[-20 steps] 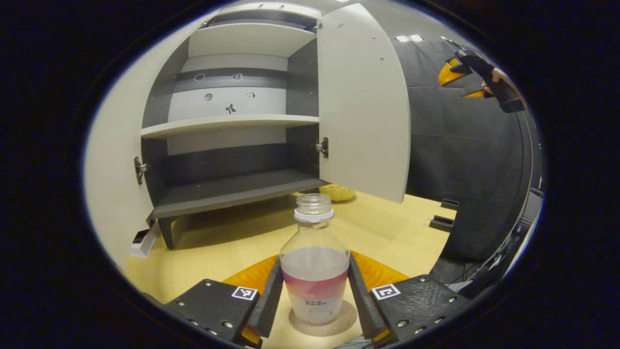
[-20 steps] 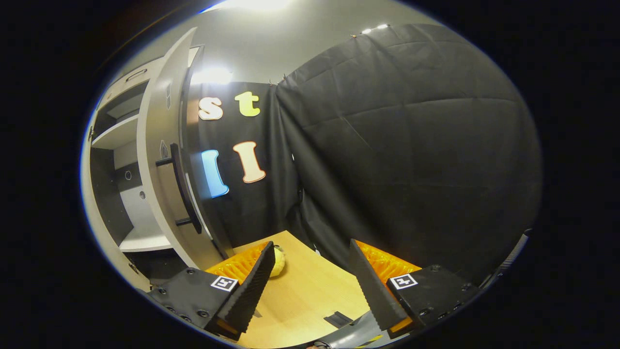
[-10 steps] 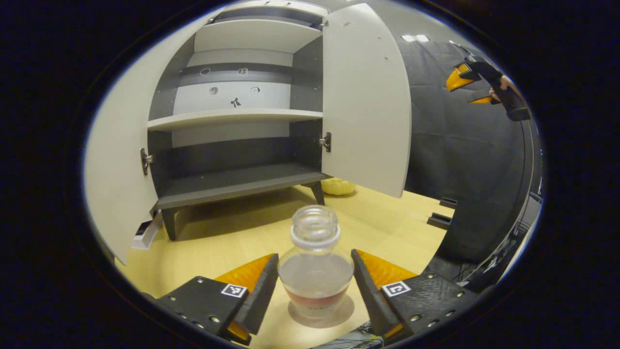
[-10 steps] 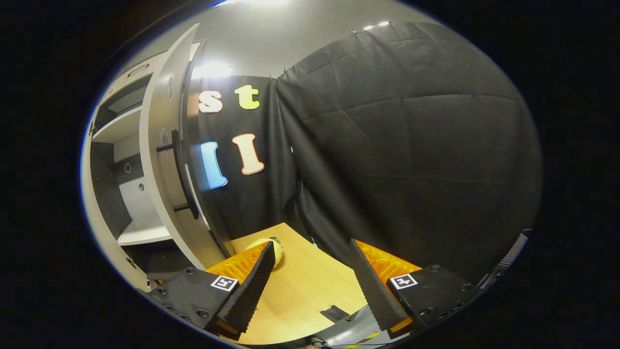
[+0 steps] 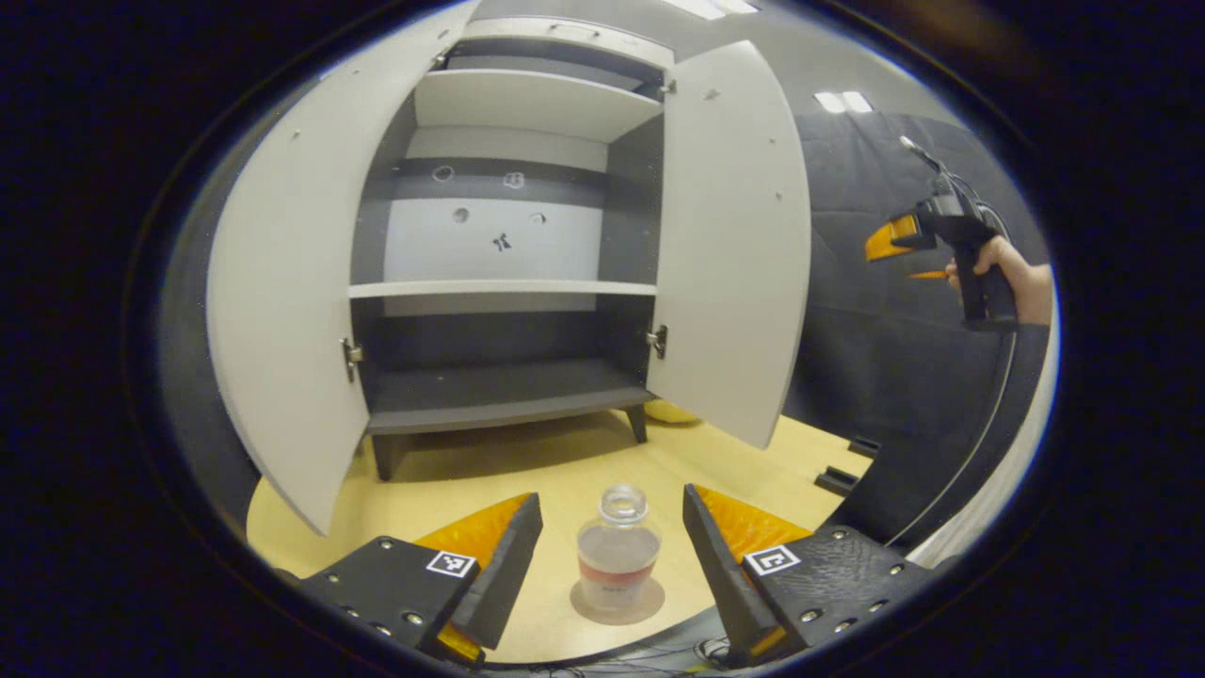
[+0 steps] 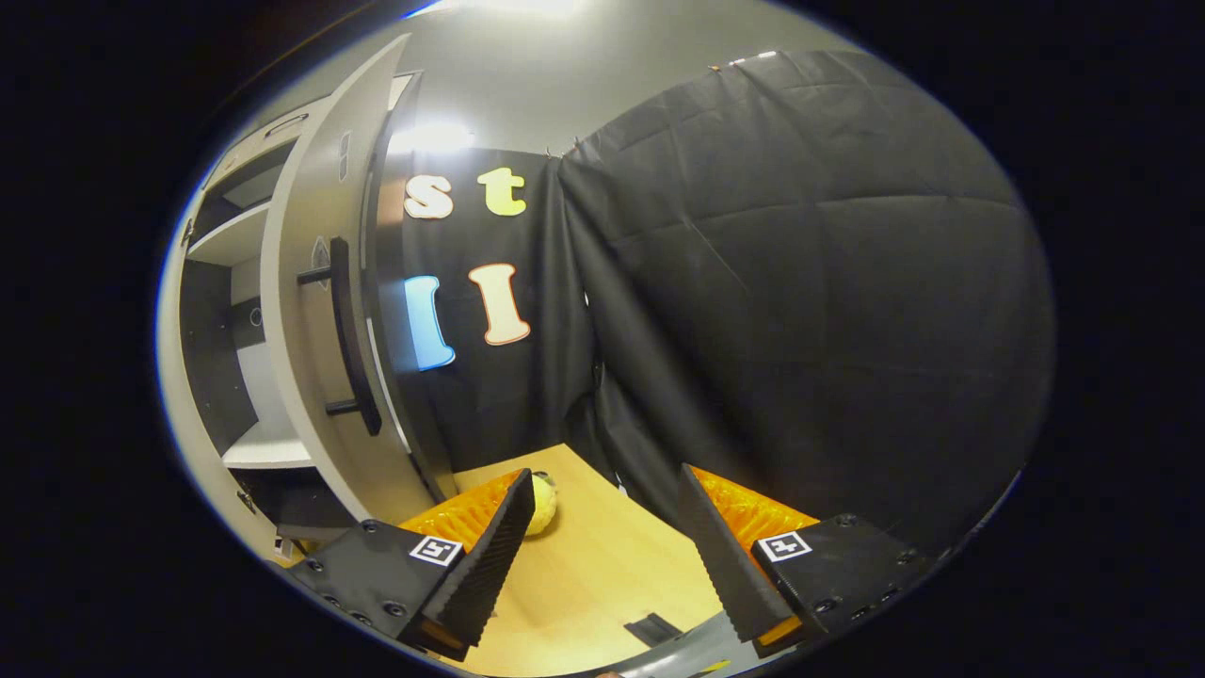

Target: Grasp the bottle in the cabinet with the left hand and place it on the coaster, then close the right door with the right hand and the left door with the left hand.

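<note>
Left gripper view first: the left gripper sits at 6 o'clock with its jaws wide apart and nothing between them but air. The bottle stands upright on the round coaster on the yellow table, between the two fingers but not touching either one. So the bottle part of the job looks done. At 12 o'clock the cabinet stands with its shelves bare. Its left door swings out at 9 o'clock and its right door swings out at 1 o'clock. At 3 o'clock a hand holds the right gripper up in the air, well apart from the right door; from here one cannot tell how wide its jaws are. Right gripper view next: the right gripper at 6 o'clock has its jaws wide and holds nothing. The right door shows at 9 o'clock, edge on, with its dark handle facing the black cloth. A small yellow thing lies on the table near the cabinet. The step in hand is likely closing the right door. To do it well, the right gripper should go to the outer face near the handle, touch it flat, and push slowly toward the cabinet. The left gripper should stay low and back away gently, so it does not knock the bottle.
</note>
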